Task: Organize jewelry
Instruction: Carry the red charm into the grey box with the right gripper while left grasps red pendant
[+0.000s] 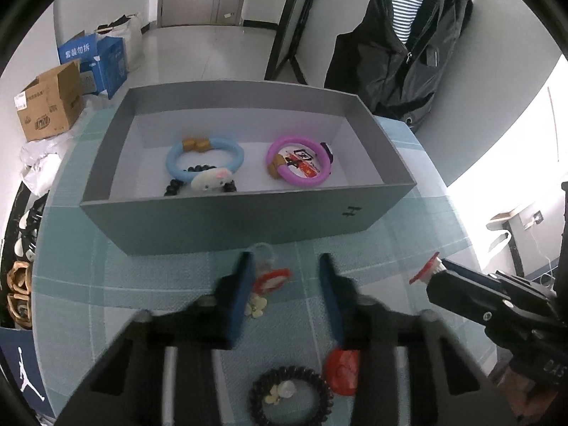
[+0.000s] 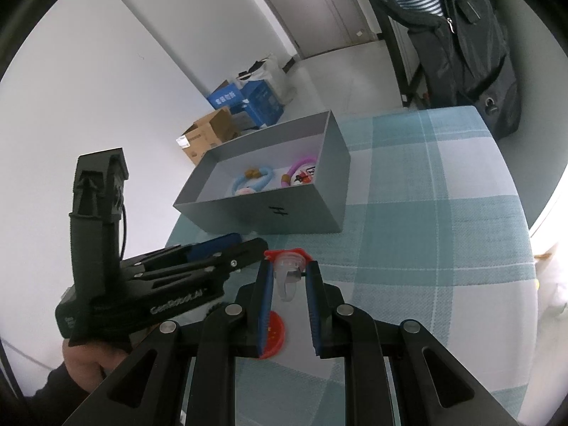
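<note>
Right wrist view shows the right gripper [image 2: 289, 277] closed on a clear ring with a red top [image 2: 288, 266], held just in front of the grey box [image 2: 262, 209]. Left gripper [image 1: 284, 266] stands over a red ring [image 1: 271, 280] near that box, its grip unclear; I would lift each piece above the front wall before release

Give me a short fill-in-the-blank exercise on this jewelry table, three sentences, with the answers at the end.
1. Beside the pink bracelet in the grey box lies a second bracelet, coloured ____.
2. The right gripper has its jaws shut on a clear ring whose top is ____.
3. The black bead bracelet lies on the checked tablecloth, ____ the box.

Missing words: blue; red; outside
</note>
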Tool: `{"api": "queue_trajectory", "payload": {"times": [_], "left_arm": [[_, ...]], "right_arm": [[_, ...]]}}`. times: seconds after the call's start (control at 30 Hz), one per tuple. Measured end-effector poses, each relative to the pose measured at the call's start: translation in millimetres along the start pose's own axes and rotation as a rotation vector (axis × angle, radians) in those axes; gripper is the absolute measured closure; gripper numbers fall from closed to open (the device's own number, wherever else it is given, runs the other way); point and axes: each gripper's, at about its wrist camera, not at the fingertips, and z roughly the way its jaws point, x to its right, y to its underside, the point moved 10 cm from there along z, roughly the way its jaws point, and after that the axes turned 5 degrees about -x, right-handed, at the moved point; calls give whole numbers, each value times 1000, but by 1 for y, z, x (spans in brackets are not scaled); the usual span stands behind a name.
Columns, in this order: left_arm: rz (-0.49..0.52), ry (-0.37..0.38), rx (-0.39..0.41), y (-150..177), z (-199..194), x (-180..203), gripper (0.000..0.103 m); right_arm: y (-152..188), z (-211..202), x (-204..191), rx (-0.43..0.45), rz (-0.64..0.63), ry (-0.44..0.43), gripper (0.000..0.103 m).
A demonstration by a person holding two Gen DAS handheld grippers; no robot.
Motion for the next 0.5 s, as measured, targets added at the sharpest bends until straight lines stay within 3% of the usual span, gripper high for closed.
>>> {"api": "queue_trajectory", "payload": {"times": [0.03,0.3,0.5], "left_arm": [[-3,-2,-6,0,2,-1,88],[-2,19,36,-5,-5,6,89],[-6,110,99,-11,-28,14,89]], "right_arm": [[0,-1,1,0,2,0,86],[1,-3,-1,-5,-16,-11,86],[-6,-9,0,16,16,-32,86]]}}
